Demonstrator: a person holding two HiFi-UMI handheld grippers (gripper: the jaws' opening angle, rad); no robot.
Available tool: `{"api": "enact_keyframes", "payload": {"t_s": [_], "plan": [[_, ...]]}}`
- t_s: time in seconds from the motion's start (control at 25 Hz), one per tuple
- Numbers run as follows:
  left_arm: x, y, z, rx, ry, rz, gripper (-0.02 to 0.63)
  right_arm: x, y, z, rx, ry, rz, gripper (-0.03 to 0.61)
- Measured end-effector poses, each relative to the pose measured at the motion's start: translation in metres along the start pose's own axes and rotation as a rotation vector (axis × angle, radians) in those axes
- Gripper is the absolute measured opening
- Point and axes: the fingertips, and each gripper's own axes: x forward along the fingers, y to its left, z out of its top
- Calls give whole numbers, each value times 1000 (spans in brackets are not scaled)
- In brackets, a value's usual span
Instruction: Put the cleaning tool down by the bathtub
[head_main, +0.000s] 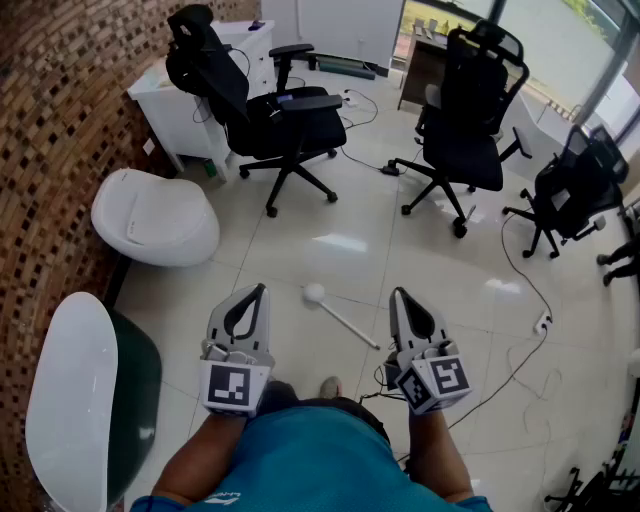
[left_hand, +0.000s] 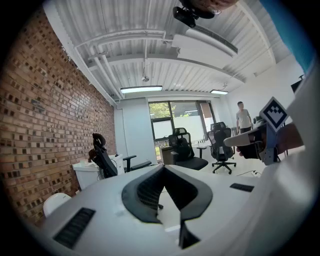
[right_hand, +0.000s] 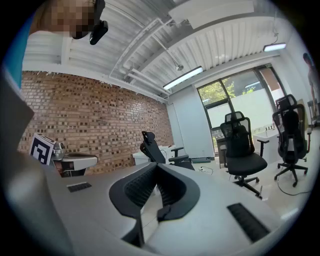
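Left tool and right tool side by side, tips forward, both closed and empty.

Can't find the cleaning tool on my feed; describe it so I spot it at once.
From the brick wall on the left, go right across the floor. The cleaning tool shows between the left gripper and right gripper: a thin white stick with a ball head, unlike the black office chairs beyond.

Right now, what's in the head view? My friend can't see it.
A white long-handled cleaning tool lies on the shiny floor, seen between the person's left gripper and right gripper, both shut and empty. A white bathtub stands at lower left by a brick wall; black office chairs stand farther off.
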Motion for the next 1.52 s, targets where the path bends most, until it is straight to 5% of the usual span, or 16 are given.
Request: {"api": "enact_keyframes", "payload": {"t_s": [0.52, 0.88, 1.52], "plan": [[40, 70, -54, -78, 32, -35, 3, 75, 21, -36, -65, 102, -14, 20], [93, 62, -98, -78, 41, -22, 3, 119, -20, -91, -72, 146, 30, 48], [200, 54, -300, -57, 59, 8, 3, 195, -106, -321, -123, 300, 139, 67]]}}
